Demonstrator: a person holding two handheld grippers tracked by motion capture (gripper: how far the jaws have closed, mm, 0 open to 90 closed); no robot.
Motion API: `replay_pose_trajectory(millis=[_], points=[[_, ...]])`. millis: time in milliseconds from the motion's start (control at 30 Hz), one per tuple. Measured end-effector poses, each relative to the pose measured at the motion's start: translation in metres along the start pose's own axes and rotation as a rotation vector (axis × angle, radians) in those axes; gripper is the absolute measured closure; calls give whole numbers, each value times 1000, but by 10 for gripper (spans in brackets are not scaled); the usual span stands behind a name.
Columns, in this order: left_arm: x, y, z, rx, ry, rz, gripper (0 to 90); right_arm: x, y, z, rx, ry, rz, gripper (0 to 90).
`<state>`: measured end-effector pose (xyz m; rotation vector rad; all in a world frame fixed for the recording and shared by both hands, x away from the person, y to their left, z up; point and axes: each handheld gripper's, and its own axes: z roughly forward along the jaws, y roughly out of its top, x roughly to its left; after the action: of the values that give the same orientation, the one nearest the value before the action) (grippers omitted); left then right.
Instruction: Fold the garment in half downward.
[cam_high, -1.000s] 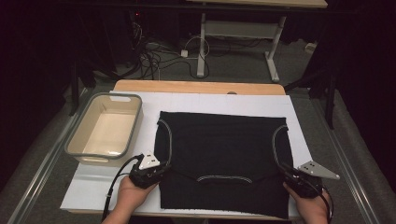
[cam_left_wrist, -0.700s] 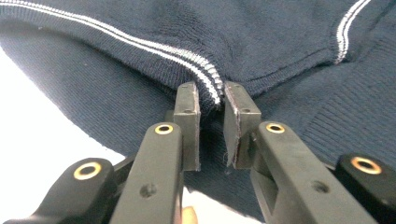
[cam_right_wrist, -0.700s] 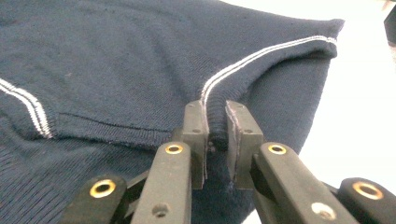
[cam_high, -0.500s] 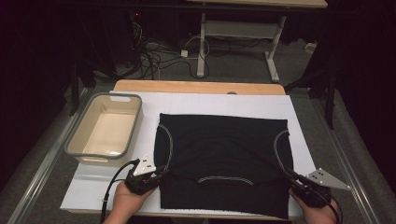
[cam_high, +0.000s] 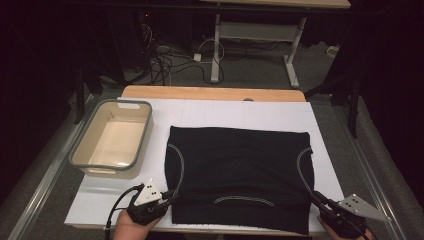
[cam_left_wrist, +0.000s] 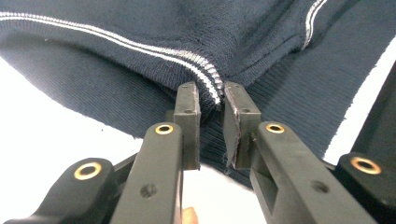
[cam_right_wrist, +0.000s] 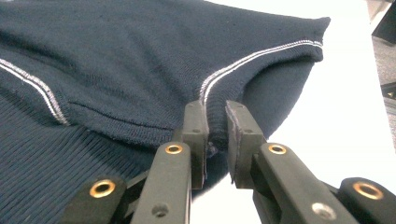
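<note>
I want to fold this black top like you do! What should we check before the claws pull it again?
1. Left claw pinching the striped edge of the black top: ok.
2. Right claw pinching its striped edge: ok.
3. Both claws at the near edge of the top, one on each side: ok.
4. Top lying flat on the white board: ok.
5. Basin standing apart from the top: ok.
6. Grip firm enough not to slip: cannot tell.

White table (cam_high: 230, 112): garment (cam_high: 240, 165), basin (cam_high: 80, 159).
</note>
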<state>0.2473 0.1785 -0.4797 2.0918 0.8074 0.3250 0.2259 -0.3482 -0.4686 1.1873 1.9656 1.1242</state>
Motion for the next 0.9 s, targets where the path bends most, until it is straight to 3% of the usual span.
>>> replay_pose_trajectory(millis=[200, 333, 433, 533, 667, 800, 900], points=[[-4, -5, -5, 6, -12, 1, 758, 3, -6, -12, -2, -2, 2, 805], [0, -10, 5, 51, -10, -26, 732, 1, -12, -3, 36, 5, 19, 782], [1, -9, 9, 63, -8, -43, 585, 1, -14, 4, 64, 13, 36, 652], [-1, -6, 7, 33, 11, -52, 444, 3, -9, 1, 40, 5, 42, 543], [-8, 1, 3, -21, 24, -36, 390, 12, 1, -5, -2, 12, 17, 518], [-17, 9, 6, -68, -50, -29, 441, 30, 11, -4, -27, 56, -31, 580], [-28, 19, 21, -54, -112, -18, 456, 45, 15, 4, -26, 111, -66, 665]])
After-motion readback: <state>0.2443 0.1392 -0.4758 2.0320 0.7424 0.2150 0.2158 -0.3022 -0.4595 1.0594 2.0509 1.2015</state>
